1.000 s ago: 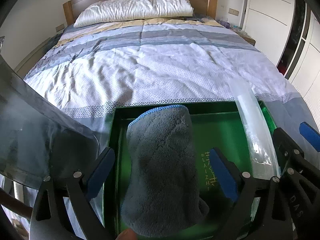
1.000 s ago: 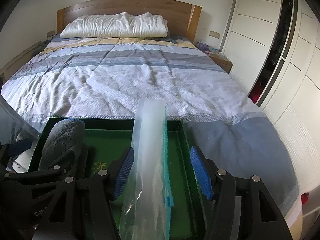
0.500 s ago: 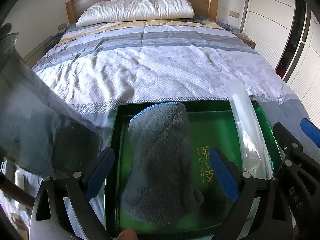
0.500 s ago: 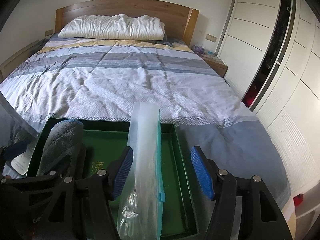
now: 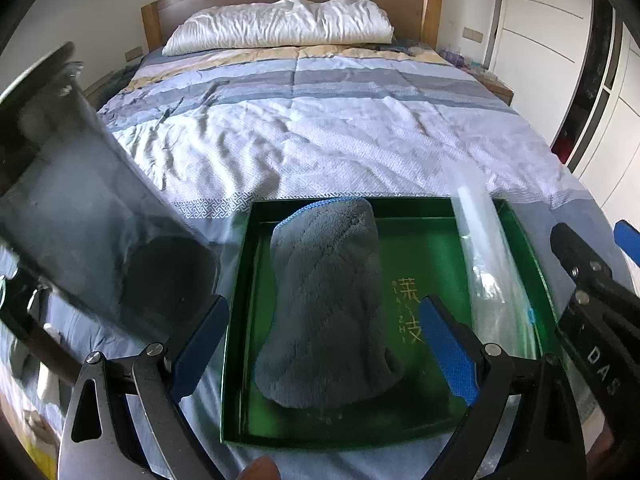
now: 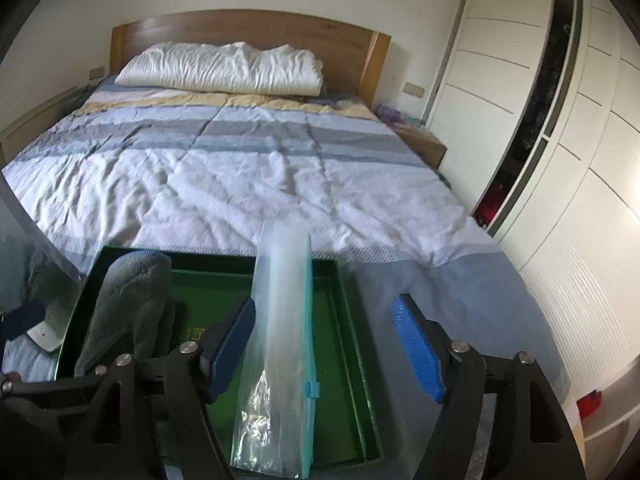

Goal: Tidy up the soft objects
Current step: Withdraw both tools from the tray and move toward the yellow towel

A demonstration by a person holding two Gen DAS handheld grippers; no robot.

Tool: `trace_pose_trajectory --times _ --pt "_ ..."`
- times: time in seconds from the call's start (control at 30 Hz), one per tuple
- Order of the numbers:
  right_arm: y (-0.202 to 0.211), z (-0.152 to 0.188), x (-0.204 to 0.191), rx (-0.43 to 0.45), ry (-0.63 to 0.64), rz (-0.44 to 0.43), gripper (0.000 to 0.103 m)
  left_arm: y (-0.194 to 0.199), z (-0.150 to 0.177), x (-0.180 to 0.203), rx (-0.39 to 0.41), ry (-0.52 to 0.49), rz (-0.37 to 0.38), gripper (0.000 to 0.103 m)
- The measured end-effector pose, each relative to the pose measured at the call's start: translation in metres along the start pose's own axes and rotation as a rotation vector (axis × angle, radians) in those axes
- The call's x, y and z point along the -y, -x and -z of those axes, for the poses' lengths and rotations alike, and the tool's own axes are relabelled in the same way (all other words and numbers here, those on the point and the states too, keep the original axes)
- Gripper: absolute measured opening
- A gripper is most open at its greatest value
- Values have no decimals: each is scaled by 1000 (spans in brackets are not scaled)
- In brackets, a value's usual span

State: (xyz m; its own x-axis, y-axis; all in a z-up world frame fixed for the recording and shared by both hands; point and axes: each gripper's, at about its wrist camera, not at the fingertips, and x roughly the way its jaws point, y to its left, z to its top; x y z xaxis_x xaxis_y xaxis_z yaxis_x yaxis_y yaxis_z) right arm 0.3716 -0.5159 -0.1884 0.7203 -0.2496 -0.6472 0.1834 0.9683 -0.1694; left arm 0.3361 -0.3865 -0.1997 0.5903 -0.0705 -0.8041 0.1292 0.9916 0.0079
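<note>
A folded grey towel (image 5: 324,304) with a blue hem lies lengthwise in the left half of a green tray (image 5: 424,240) on the bed. My left gripper (image 5: 324,346) hovers over the towel's near end, open, its pads clear of the cloth. A clear zip bag (image 6: 280,320) with a teal seal stands on edge along the tray's (image 6: 352,320) right side. My right gripper (image 6: 324,354) straddles the bag and its jaws are opening. The bag leans by the left pad; the right pad is well apart. The towel (image 6: 128,300) shows at the left in that view.
A translucent dark plastic sheet or bag (image 5: 80,208) hangs blurred close at the left. The striped duvet (image 5: 320,128), white pillow (image 5: 280,24) and wooden headboard lie beyond the tray. White wardrobe doors (image 6: 560,160) run along the right. A fingertip (image 5: 260,472) shows at the bottom edge.
The right jaws have spread wider around the clear bag. Both grippers have pulled back slightly, so more of the tray shows. The dark translucent sheet at the left has swung upward.
</note>
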Motion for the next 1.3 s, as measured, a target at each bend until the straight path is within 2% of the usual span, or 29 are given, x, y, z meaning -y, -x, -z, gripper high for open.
trace_pose_trajectory --times 0.17,0.43,0.6,0.8,0.9,0.93,1.07,1.3 --pt "16 1 0 19 -3 12 76 13 3 -1 7 6 -2 93" --pt "41 5 3 32 -10 -4 85 39 9 -10 21 25 18 93" --pt "64 10 10 30 -29 -17 88 66 19 -19 44 38 63 93" --pt "110 19 11 64 -48 -46 103 104 35 -41 50 47 129 93" --pt "141 30 8 90 -63 -78 103 121 44 -53 51 36 156 94" --pt "150 35 7 96 -66 -86 103 128 48 -63 51 40 170 102" --pt "180 59 -4 107 -75 -121 103 146 59 -93 35 57 190 102" --pt "223 88 -48 86 -52 -215 103 183 77 -174 72 99 149 102"
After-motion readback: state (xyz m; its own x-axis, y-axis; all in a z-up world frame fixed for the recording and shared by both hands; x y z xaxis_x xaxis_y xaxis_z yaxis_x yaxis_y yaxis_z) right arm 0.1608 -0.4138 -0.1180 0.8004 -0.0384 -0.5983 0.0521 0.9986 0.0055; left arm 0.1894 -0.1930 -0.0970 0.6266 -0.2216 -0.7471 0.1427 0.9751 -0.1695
